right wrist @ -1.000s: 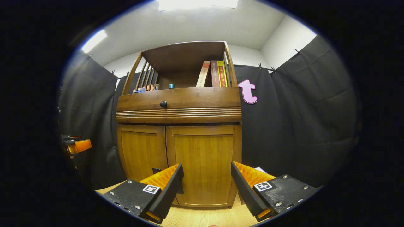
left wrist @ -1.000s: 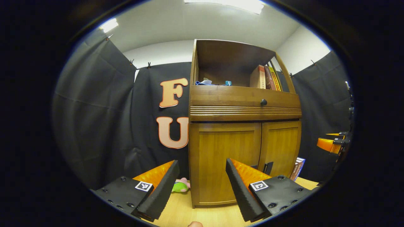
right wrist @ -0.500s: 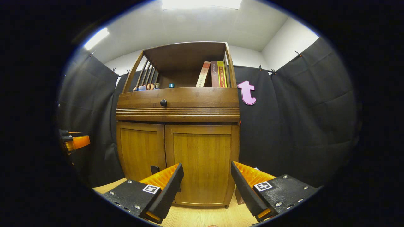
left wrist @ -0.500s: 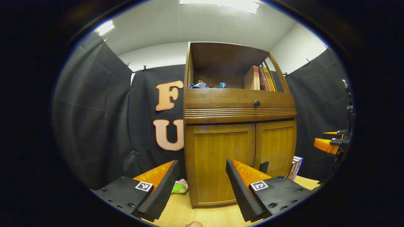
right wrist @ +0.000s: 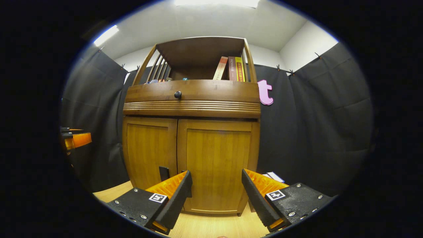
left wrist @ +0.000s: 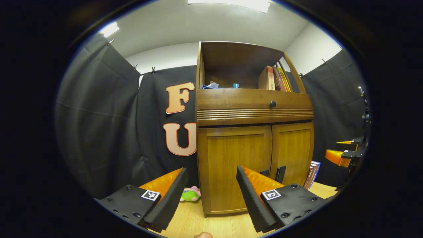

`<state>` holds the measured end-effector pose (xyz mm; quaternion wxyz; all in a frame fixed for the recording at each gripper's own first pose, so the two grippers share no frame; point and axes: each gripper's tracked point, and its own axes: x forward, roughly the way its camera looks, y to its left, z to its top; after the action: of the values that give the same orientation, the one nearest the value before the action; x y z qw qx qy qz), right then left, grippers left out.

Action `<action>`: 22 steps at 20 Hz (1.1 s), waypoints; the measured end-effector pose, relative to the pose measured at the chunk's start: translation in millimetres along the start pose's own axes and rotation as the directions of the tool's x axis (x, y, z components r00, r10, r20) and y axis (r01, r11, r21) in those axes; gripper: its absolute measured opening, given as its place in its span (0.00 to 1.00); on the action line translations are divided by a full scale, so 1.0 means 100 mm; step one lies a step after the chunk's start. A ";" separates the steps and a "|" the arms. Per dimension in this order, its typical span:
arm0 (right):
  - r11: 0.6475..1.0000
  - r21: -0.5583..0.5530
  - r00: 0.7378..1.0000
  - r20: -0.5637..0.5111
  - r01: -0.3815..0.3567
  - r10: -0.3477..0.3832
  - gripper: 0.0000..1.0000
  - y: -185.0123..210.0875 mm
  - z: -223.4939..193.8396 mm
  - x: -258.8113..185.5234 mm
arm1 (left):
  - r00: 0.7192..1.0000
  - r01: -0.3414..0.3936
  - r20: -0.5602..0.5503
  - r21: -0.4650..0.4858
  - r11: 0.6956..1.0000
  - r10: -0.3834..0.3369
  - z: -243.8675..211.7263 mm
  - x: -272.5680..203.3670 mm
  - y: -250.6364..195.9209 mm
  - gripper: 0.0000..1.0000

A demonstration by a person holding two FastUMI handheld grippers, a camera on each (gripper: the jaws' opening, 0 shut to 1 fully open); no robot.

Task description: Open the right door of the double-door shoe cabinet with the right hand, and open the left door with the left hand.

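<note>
Black cloth booth, wood floor (right wrist: 205, 228), nothing opened yet. Your right gripper (right wrist: 216, 195) has its fingers spread wide and empty; the right door (right wrist: 216, 162) sits dead ahead between them, shut. Its handle (right wrist: 189, 191) is low at the centre seam, mostly hidden behind your left-hand finger, long axis vertical, so I'd shift left to reach it. Left gripper (left wrist: 211, 193) is also spread and empty, facing the left door (left wrist: 236, 165). Left gripper view shows what the other hides: both dark handles (left wrist: 280, 173) standing side by side, just past its right-hand finger. Each hand looks roughly equally near its own door.
</note>
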<state>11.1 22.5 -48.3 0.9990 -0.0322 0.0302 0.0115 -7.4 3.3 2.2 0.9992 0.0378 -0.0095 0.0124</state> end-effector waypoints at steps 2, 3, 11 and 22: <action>1.000 -0.004 1.000 -0.011 -0.011 0.011 0.93 0.11 -0.17 0.09 | 1.000 0.000 -0.002 0.000 1.000 0.000 -0.01 -0.01 0.01 0.95; 1.000 -0.009 1.000 -0.019 -0.016 0.015 0.93 0.14 -0.24 0.14 | 1.000 0.001 -0.003 0.000 1.000 -0.001 -0.03 -0.01 0.01 0.95; 0.996 -0.006 0.994 -0.054 -0.094 0.093 0.93 0.66 -0.72 0.61 | 1.000 -0.015 -0.002 0.005 1.000 0.015 -0.07 -0.02 0.11 0.96; 0.996 0.033 0.990 -0.114 -0.079 0.082 1.00 0.87 -1.21 1.33 | 1.000 -0.028 -0.004 0.020 0.999 0.028 -0.12 -0.07 0.18 0.97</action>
<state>134.5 104.0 -182.9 0.9946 -0.0176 0.0893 0.0496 -14.1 22.2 -8.1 0.9985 0.0477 -0.0076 0.0264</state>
